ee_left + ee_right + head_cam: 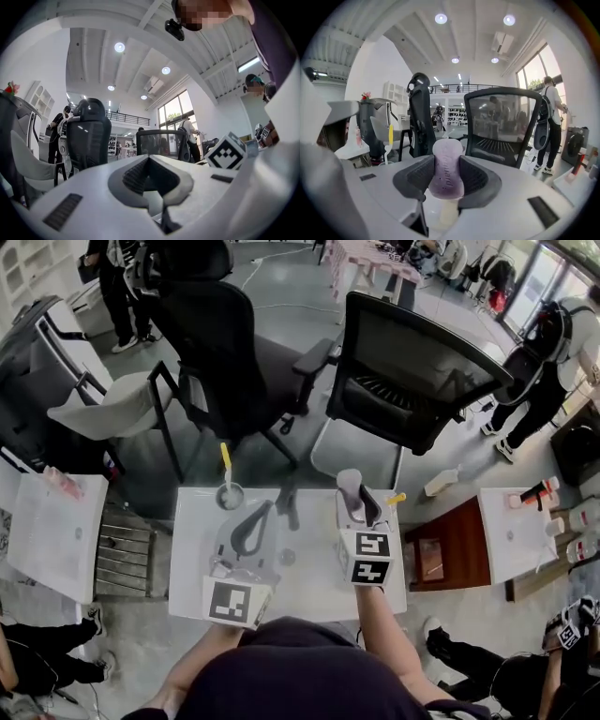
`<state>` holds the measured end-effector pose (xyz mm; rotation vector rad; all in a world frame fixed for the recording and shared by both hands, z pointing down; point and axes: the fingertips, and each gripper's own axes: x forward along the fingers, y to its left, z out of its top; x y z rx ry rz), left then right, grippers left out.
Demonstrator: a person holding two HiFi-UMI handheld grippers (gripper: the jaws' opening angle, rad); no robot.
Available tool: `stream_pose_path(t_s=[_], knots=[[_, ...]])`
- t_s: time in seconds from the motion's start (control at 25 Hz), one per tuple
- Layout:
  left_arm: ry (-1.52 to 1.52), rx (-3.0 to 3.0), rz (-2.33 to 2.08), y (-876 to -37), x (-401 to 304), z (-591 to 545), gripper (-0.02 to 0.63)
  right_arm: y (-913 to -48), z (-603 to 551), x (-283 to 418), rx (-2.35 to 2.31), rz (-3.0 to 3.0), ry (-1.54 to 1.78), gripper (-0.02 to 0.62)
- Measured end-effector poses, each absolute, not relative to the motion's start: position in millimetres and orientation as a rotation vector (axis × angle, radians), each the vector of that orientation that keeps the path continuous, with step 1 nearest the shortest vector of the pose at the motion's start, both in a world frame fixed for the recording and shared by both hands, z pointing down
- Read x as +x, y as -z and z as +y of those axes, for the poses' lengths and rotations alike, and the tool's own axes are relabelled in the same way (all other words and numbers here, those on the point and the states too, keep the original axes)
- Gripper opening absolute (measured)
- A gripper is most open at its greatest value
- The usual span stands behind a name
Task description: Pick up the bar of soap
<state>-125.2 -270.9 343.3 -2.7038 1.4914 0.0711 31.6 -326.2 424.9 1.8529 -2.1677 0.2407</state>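
The step in hand appears to be the grasp itself, and it looks almost complete; the right claw (pixel 447 178) is closed on the bar of soap (pixel 446 154), a pale purple bar that stands upright between the two dark pads, in the centre of the right gripper view. In the head view the soap (pixel 350 486) sits right of centre, above the far edge of the white surface (pixel 309 587); whether it is clear of the surface cannot be told. The left claw (pixel 149 176) is closed with nothing in it, low in the frame. The next move probably calls for a firm, even squeeze and a straight lift, because soap may slip.
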Motion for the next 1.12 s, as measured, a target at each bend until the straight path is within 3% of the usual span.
stream_pose_path(t_s=[0.6, 1.12], knots=[[-0.109, -2.641, 1.449, -313.8, -148.9, -253.8, 0.0, -304.6, -256.9, 21.0, 2.168, -2.324, 0.163, 0.183], [-0.141, -2.641, 1.421, -302.8, -142.1, -245.4, 0.0, -272.8, -234.1, 27.7, 2.236, -2.304, 0.344, 0.183]])
